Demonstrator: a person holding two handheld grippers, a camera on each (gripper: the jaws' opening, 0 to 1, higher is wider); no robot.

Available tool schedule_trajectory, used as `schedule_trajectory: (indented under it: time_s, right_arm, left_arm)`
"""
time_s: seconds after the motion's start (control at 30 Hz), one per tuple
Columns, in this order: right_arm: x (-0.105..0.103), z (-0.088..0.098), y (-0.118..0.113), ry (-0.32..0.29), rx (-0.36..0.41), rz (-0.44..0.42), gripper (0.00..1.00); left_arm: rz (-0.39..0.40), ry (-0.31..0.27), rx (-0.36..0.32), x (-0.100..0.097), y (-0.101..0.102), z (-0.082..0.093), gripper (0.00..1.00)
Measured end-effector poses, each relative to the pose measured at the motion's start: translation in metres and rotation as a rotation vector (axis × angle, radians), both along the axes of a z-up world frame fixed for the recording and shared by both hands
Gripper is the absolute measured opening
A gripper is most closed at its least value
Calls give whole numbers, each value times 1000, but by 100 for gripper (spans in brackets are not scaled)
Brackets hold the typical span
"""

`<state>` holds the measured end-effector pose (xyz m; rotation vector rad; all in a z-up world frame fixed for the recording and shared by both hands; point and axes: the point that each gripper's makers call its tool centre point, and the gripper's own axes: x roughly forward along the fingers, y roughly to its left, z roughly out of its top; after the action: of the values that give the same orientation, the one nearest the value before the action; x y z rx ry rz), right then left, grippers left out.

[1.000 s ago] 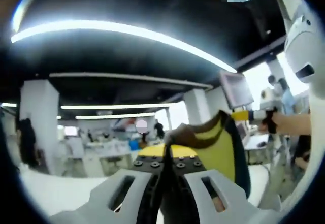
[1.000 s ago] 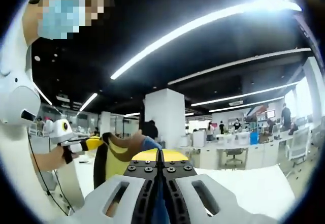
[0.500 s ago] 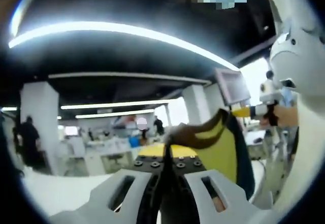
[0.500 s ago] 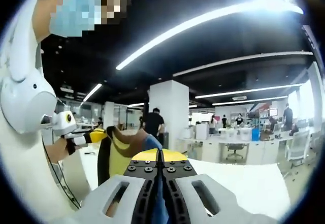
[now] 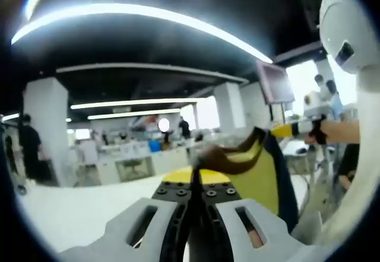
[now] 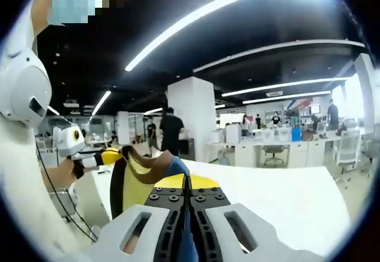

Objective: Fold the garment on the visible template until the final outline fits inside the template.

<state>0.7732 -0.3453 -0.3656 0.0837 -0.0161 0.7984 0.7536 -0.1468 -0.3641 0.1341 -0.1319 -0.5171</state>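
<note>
Both grippers hold the garment up in the air, stretched between them. In the left gripper view my left gripper (image 5: 195, 186) is shut on its edge; the yellow garment (image 5: 256, 176), with a brown collar and dark trim, hangs to the right toward the right gripper (image 5: 309, 129). In the right gripper view my right gripper (image 6: 187, 183) is shut on the same garment (image 6: 138, 185), whose yellow cloth and brown collar run left to the left gripper (image 6: 76, 149). A blue strip of cloth shows between the right jaws.
A white table (image 5: 71, 208) lies below and ahead, and it spreads wide in the right gripper view (image 6: 291, 196). The person's white-clad upper body (image 6: 24, 90) stands close beside the grippers. Behind are office desks, pillars and several people far off.
Both views have tipped slightly downward, so more white table shows. The garment stays gripped and stretched between the two shut grippers.
</note>
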Motion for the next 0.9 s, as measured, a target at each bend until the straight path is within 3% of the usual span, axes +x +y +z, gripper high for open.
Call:
schedule_trajectory:
  time_s: [0.27,0.5,0.9]
  right_arm:
    - [46,-31,4,13,-48,-23,1]
    - [84,-54,16,45,-90,-17,1]
    - [132,-72,30,78,-128,-4,1]
  left_arm:
    - [31,56,54,51,6,-41,0]
    - [57,90,82,89,15,-58,0]
    - [56,126,153,148,28,-82,0]
